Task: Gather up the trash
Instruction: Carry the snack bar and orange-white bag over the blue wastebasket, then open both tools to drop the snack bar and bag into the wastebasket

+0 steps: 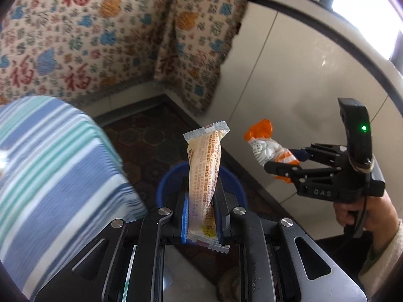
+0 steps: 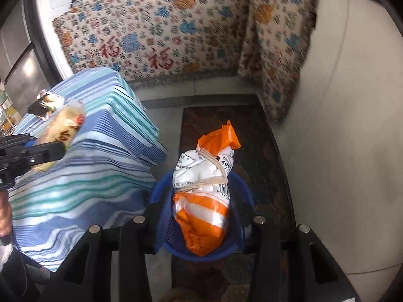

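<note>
Dark patterned flooring (image 2: 264, 136) fills the gap between a striped-covered table (image 2: 83, 176) at left and pale wall panels at right. Nearest, low in the left wrist view, the left gripper (image 1: 200, 210) is clamped on a cream snack wrapper (image 1: 205, 176), its jaws drawn in to the wrapper's width, the packet standing upright over the blue bin (image 1: 234, 186) at lower centre. Low in the right wrist view, the right gripper (image 2: 201, 222) pinches an orange-and-white bag (image 2: 204, 196) bound with a rubber band, its jaws similarly narrowed on it and the bag's lower end seen against the bin's mouth. Farther off, a floral throw with red characters (image 1: 75, 37) covers the upper frame. Step in hand, by judgement: delivery to the bin. The next move calls for each wrapper to be centred above the rim, then the jaws released.
</note>
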Available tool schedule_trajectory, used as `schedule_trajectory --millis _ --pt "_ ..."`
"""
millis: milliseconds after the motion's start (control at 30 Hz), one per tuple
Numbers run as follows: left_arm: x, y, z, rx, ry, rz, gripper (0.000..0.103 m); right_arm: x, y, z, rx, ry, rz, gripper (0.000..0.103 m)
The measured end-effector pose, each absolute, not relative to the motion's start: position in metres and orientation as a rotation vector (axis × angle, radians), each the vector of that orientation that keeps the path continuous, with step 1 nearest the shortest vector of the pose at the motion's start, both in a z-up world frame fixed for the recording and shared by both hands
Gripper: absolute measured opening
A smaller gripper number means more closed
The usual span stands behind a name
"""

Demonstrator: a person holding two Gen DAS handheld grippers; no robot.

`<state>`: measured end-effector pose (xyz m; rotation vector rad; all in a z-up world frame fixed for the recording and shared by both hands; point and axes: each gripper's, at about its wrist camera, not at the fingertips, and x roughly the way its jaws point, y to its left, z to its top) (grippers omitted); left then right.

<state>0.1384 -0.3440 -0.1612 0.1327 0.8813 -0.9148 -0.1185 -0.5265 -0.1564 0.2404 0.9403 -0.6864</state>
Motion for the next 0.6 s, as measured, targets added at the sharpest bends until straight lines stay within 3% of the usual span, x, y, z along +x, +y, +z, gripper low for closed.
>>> schedule_trajectory --millis 567,600 --pt "0.175 -0.422 -0.235 0.127 1.029 -0.916 0.016 -0.114 -0.560 -0.218 0.247 1.093 -0.655 0.045" --pt "0.178 -0.424 -0.239 0.124 1.035 -0.913 0.025 -0.112 -0.559 -0.219 0.238 1.098 -0.655 0.045"
